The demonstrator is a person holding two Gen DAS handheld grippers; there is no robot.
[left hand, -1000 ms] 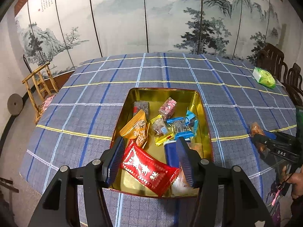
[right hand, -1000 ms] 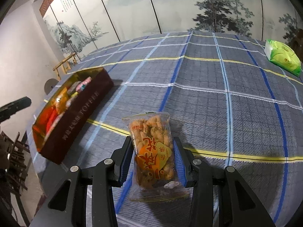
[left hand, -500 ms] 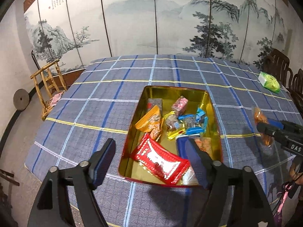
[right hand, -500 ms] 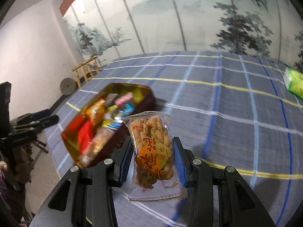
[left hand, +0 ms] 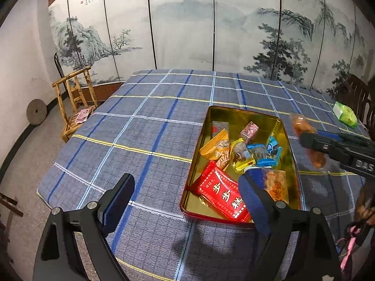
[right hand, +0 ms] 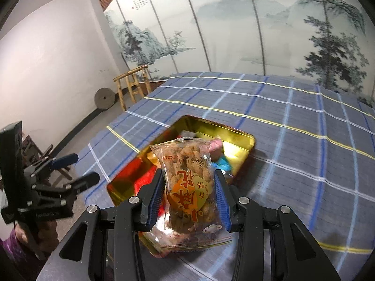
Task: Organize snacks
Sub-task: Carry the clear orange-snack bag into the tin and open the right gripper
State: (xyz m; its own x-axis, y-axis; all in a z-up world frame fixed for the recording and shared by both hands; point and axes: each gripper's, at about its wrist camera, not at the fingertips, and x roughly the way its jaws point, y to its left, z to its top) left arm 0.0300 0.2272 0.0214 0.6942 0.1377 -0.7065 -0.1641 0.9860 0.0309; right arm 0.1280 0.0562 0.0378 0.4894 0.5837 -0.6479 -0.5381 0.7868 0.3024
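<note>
A gold tin with a dark red outside sits on the checked tablecloth and holds several wrapped snacks, among them a red packet and an orange one. My left gripper is open and empty, above the tin's near left corner. My right gripper is shut on a clear bag of fried dough twists and holds it above the tin. The bag also shows in the left wrist view, at the tin's right side.
A green packet lies at the table's far right. A wooden chair stands off the table's left edge, with a stone wheel against the wall. A painted folding screen stands behind the table.
My right gripper has carried the bag leftward from the bare cloth to above the tin. My left gripper has opened wide and drawn back and left from the tin.
</note>
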